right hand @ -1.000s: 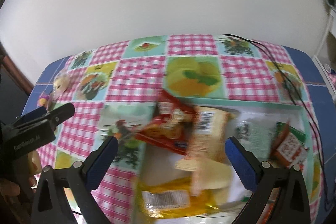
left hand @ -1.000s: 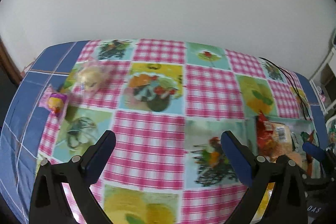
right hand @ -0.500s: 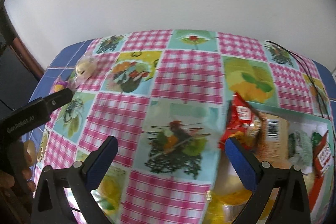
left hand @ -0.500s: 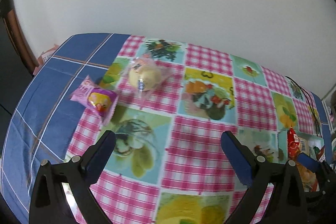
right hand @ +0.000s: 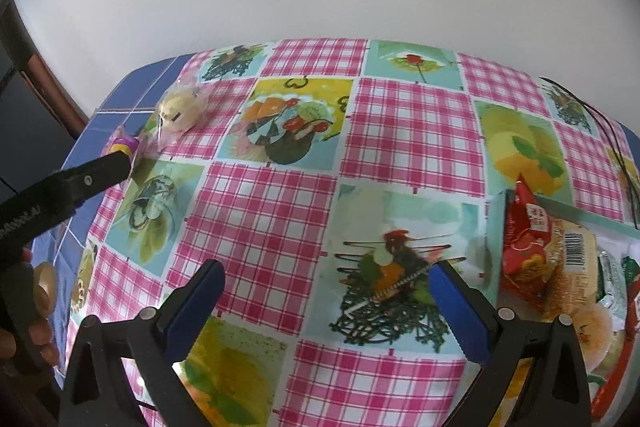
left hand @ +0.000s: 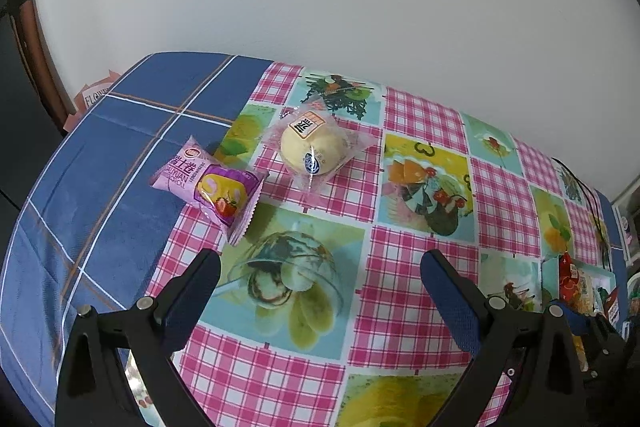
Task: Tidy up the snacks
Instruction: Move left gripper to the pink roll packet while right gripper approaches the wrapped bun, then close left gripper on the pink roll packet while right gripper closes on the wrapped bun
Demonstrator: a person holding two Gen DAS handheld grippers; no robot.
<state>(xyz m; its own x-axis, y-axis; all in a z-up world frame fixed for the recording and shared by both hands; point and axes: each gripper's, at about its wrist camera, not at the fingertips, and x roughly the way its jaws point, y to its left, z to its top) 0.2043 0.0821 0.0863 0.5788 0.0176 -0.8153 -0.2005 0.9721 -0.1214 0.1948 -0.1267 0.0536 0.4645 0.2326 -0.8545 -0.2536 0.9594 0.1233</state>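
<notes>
A purple wrapped cake roll point(left hand: 208, 183) and a clear-wrapped yellow bun point(left hand: 314, 149) lie on the patterned tablecloth at the table's far left. My left gripper point(left hand: 320, 267) is open and empty, a little short of them. My right gripper point(right hand: 326, 281) is open and empty over the middle of the table. A clear box point(right hand: 494, 223) holding several snack packets, among them a red one point(right hand: 524, 247), stands at the right. The bun point(right hand: 178, 105) and the roll point(right hand: 120, 145) also show far left in the right wrist view, behind the left gripper's finger point(right hand: 100, 171).
The tablecloth point(left hand: 408, 311) has pink check and fruit squares with a blue border at the left. A white wall runs behind the table. A black cable point(right hand: 612, 135) lies on the far right corner. A dark door frame point(left hand: 36, 59) stands left of the table.
Both grippers have swung left. The roll and the bun now sit closer and larger ahead of my left gripper. The snack box has slid to the right edge of both views.
</notes>
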